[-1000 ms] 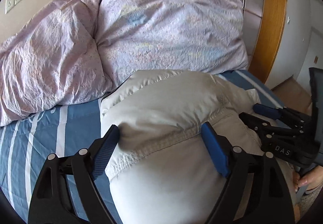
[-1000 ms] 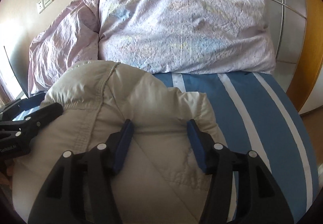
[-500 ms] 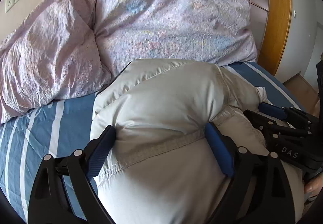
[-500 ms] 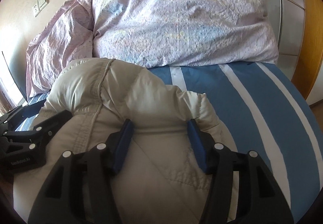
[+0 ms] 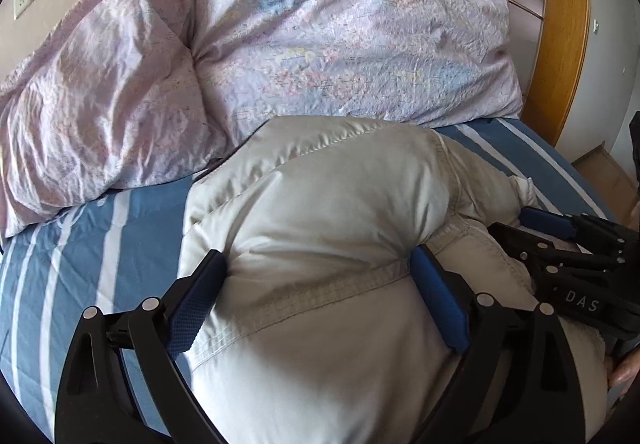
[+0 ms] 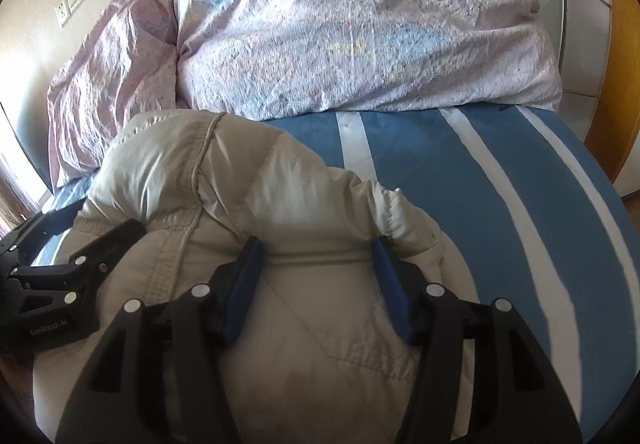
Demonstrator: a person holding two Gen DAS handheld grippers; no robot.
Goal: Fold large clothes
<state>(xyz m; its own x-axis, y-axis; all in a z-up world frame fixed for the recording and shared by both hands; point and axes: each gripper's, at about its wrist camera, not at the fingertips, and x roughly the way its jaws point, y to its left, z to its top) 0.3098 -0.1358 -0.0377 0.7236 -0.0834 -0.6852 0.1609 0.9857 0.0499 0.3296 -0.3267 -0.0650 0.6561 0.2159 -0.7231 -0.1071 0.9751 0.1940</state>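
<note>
Left wrist view shows the left gripper (image 5: 316, 296) with jaws wide, straddling the puffy beige jacket (image 5: 332, 211) on the striped bed (image 5: 92, 244); the right gripper (image 6: 316, 280) likewise spreads wide, both apparently pressing the bundle flat to hold its fold.

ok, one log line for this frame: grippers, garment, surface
left gripper: open, straddling jacket | right gripper: open, same | striped bed
</note>
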